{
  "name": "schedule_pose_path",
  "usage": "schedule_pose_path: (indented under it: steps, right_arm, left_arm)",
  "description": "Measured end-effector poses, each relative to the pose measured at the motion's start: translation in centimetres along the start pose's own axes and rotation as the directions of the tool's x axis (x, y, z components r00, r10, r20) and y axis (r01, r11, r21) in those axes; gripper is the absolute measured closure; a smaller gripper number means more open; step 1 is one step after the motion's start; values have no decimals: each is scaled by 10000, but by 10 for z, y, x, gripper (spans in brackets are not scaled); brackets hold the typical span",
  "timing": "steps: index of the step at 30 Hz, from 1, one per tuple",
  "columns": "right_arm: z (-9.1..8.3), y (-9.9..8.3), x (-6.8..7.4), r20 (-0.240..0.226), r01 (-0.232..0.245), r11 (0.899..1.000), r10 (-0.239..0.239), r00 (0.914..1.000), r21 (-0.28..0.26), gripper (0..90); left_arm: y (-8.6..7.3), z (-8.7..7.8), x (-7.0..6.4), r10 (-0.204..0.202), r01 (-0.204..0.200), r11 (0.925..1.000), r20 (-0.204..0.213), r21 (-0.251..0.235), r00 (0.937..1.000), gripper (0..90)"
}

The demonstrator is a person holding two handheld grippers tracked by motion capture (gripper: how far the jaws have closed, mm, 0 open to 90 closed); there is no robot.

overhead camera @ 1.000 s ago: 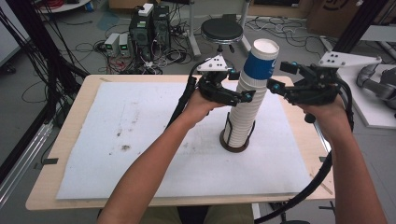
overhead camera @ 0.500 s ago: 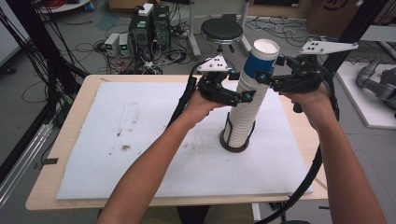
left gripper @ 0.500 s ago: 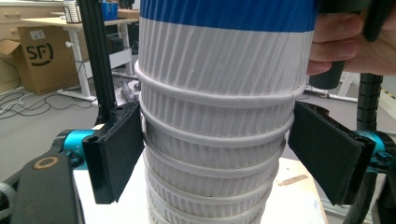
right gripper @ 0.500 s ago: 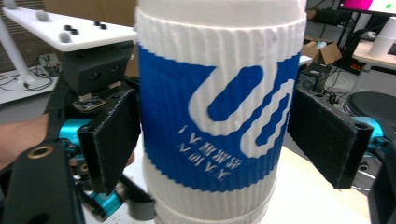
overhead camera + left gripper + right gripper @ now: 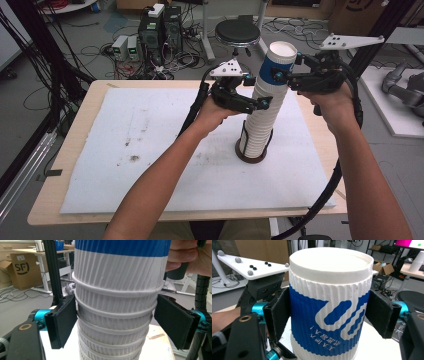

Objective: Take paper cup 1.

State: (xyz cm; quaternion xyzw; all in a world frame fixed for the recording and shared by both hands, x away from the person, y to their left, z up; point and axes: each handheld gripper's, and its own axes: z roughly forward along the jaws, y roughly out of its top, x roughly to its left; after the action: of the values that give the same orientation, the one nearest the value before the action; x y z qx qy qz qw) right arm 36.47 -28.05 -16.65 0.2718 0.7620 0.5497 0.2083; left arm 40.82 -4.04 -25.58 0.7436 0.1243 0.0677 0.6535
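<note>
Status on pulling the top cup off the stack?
Done: both grippers are in place. The left gripper brackets the white ribbed paper cup stack, one pad touching. In hand: the right gripper clamps the blue-and-white top cup. Left: that cup looks still nested, so lifting it clear remains.

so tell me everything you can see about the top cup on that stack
The top cup is a ribbed paper cup, white with a blue swirl and small printed characters, sitting upside down so its flat white base faces up. It caps a tall, slightly leaning stack of white cups standing in a dark ring holder on the white mat. The right tongs straddle it, pads at both sides. The left tongs bracket the stack just below.
</note>
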Motion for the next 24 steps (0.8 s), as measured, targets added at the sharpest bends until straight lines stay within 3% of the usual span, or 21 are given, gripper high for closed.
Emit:
schedule_pose_path:
  steps: [13,17,24]
  right_arm:
    - [3,9,5,92,-134,9999,133,9999,104,265]
    - [2,8,5,-2,-403,9970,404,9992,-657,262]
    - [1,18,2,-56,-429,9944,426,9991,-970,284]
  left_arm:
    - [-3,-5,-1,-90,89,9999,-197,-62,9998,195]
    - [-2,-5,-2,-25,25,10000,-190,-25,9998,196]
    - [-3,-3,0,-64,63,10000,-161,-69,9999,197]
